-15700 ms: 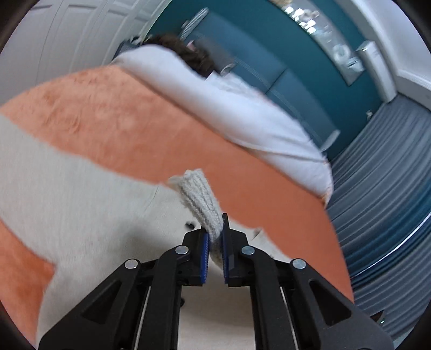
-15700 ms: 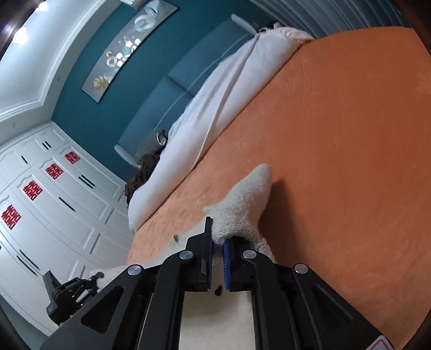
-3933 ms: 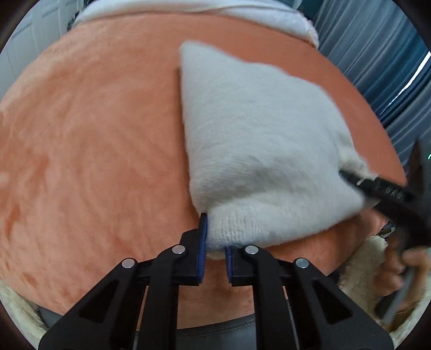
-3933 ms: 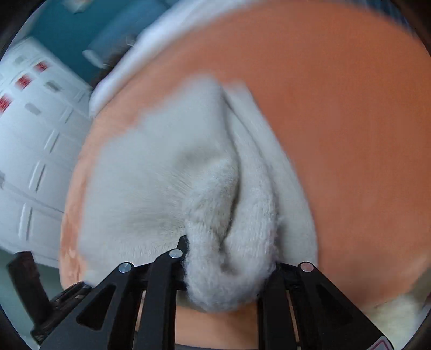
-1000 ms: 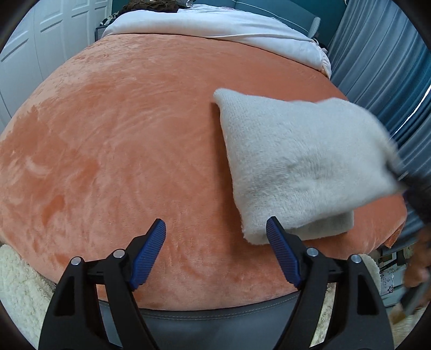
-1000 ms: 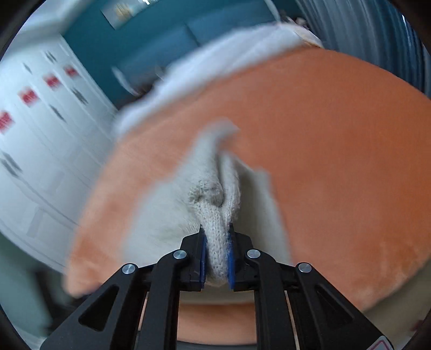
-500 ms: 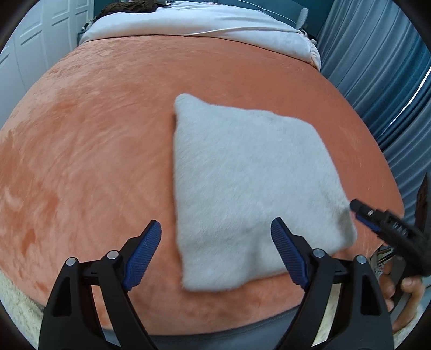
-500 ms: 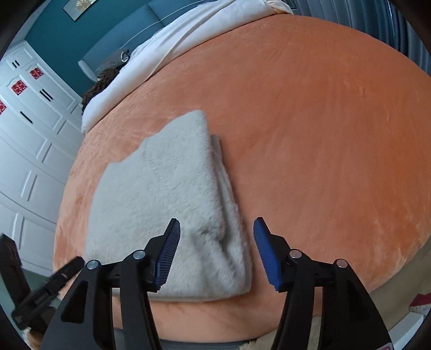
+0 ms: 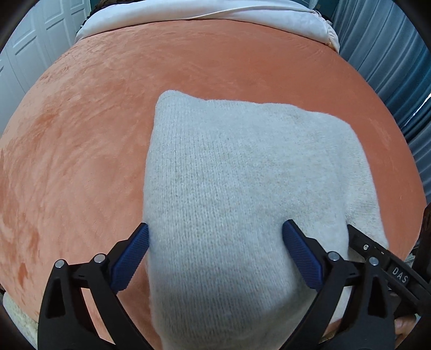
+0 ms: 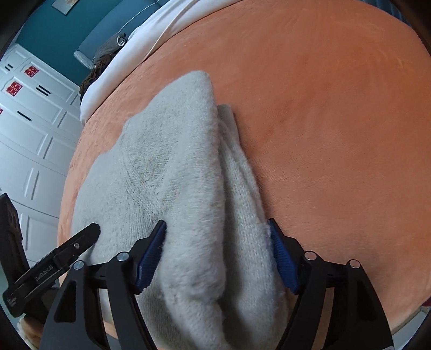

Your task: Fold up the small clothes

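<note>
A folded pale grey knit garment (image 9: 242,175) lies flat on the orange blanket (image 9: 80,134). My left gripper (image 9: 215,228) stands low over the garment's near left corner. Its jaws are opening wide, the cloth lies between the blue pads (image 9: 129,258), and nothing is gripped. My right gripper (image 10: 215,226) straddles the garment's (image 10: 175,167) layered right edge, where the folds stack up. Its jaws are opening too, with the cloth between them and loose. Each view shows the other gripper's black finger at the side: the right gripper's finger (image 9: 377,255), the left gripper's finger (image 10: 67,250).
A white duvet (image 9: 202,10) covers the head of the bed. Blue curtains (image 9: 398,80) hang on the right, white wardrobe doors (image 10: 29,121) stand on the left. The bed's near edge runs just below the garment, with a cream rug (image 9: 16,317) beside it.
The right gripper let go of the garment's folded edge and opened. The garment dropped flat onto the blanket. Both grippers came down over it, and the left jaws widened.
</note>
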The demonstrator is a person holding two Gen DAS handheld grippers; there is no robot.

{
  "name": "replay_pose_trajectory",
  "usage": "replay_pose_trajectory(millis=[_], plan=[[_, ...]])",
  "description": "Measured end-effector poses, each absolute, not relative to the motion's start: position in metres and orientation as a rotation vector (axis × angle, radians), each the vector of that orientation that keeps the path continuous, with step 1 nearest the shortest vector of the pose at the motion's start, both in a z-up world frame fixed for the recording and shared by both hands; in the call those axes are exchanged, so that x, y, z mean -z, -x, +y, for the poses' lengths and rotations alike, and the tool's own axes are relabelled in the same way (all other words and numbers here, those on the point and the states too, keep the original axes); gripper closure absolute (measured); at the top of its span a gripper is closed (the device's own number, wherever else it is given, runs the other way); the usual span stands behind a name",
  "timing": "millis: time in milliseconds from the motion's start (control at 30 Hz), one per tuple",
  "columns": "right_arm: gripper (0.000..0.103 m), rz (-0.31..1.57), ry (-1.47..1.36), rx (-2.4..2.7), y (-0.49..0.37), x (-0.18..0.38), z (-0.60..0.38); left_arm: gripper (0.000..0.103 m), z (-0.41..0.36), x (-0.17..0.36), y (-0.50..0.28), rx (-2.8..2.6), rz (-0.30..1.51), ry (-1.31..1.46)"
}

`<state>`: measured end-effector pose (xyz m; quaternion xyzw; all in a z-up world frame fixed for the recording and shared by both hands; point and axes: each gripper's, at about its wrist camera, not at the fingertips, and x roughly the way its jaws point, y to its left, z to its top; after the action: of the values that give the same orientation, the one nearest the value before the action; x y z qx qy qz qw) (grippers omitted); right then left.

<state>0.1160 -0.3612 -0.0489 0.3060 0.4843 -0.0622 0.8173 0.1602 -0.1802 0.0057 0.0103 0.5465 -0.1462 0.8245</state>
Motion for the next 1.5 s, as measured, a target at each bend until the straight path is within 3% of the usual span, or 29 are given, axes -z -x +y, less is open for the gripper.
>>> replay_pose_trajectory(millis=[267, 533, 667, 733, 767, 800, 867, 967, 1267, 1500], plan=[[0.02, 1.005, -0.632, 0.111, -0.125, 0.058, -0.362, 0.005, -0.179, 0.011, -0.168, 0.311, 1.167, 0.017], [0.019, 0.985, -0.621, 0.104, -0.124, 0.062, -0.365, 0.005, -0.178, 0.016, -0.166, 0.319, 1.144, 0.032], [0.022, 0.989, -0.623, 0.111, -0.116, 0.063, -0.367, 0.005, -0.177, 0.015, -0.166, 0.322, 1.148, 0.032], [0.034, 0.988, -0.637, 0.11, -0.114, 0.06, -0.363, 0.005, -0.175, 0.014, -0.168, 0.333, 1.157, 0.031], [0.048, 0.988, -0.673, 0.084, -0.112, 0.059, -0.363, 0.011, -0.175, 0.012, -0.167, 0.343, 1.164, 0.036], [0.053, 0.991, -0.705, 0.078, -0.11, 0.058, -0.362, 0.016, -0.174, 0.008, -0.166, 0.36, 1.17, 0.043], [0.063, 0.991, -0.729, 0.089, -0.107, 0.053, -0.361, 0.039, -0.175, -0.003, -0.162, 0.393, 1.16, 0.03], [0.069, 0.964, -0.745, 0.103, -0.096, 0.037, -0.359, 0.059, -0.176, -0.024, -0.15, 0.443, 1.149, 0.009], [0.072, 0.89, -0.767, 0.166, -0.015, -0.01, -0.359, 0.063, -0.183, -0.054, -0.096, 0.581, 1.174, 0.009], [0.072, 0.902, -0.759, 0.198, 0.02, -0.01, -0.359, 0.063, -0.189, -0.045, -0.072, 0.588, 1.192, -0.034]])
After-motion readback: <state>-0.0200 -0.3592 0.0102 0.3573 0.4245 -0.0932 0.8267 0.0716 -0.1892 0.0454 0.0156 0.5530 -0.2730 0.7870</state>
